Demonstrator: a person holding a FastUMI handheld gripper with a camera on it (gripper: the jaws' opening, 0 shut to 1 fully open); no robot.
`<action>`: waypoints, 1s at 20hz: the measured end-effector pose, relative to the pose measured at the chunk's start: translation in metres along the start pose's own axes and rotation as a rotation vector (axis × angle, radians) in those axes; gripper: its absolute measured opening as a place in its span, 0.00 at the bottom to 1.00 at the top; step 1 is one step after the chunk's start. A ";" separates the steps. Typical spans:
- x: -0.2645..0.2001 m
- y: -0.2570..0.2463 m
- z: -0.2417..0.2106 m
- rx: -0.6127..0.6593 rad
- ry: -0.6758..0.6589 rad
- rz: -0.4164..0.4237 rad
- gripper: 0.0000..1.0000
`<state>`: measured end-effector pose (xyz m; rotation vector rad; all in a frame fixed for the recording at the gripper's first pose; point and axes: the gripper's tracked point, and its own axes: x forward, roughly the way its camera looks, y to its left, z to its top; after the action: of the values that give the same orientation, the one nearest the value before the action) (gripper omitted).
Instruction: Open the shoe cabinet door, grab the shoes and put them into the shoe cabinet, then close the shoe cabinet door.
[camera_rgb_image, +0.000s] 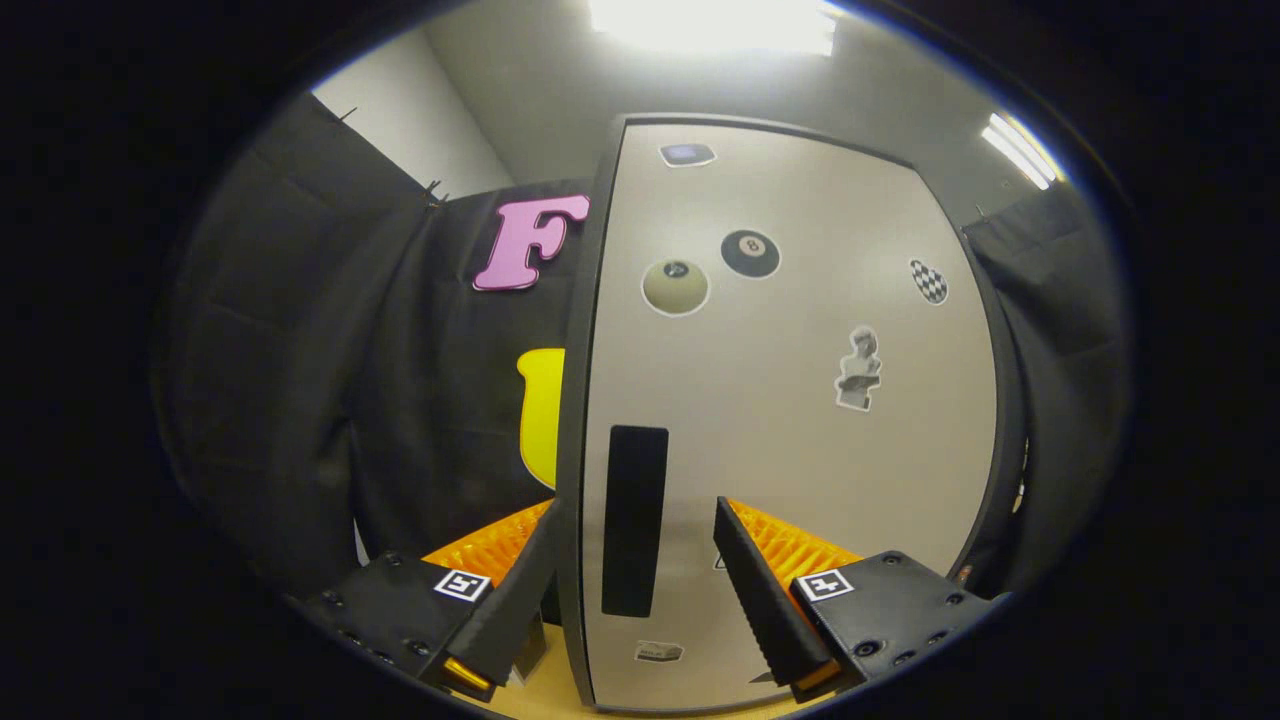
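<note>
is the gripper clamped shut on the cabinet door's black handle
No, the gripper is open, its fingers straddling the door's edge and the black handle without pressing on them.

Black cloth wall (330, 380), ceiling lights (715, 25)

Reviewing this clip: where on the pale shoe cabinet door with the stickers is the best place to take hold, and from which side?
Grip the pale shoe cabinet door at its dark free edge beside the black vertical handle recess, coming straight on. That thin edge already sits between the open gripper fingers, one finger on each side, so closing there should probably let it pull.
</note>
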<state>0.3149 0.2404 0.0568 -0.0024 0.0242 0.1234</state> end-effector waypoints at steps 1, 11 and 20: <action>0.005 -0.002 -0.005 0.020 0.022 -0.006 0.94; 0.026 0.009 -0.016 0.115 0.089 0.005 0.45; 0.019 0.010 -0.014 0.048 0.086 0.078 0.09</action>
<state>0.3322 0.2522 0.0425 0.0409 0.1128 0.2004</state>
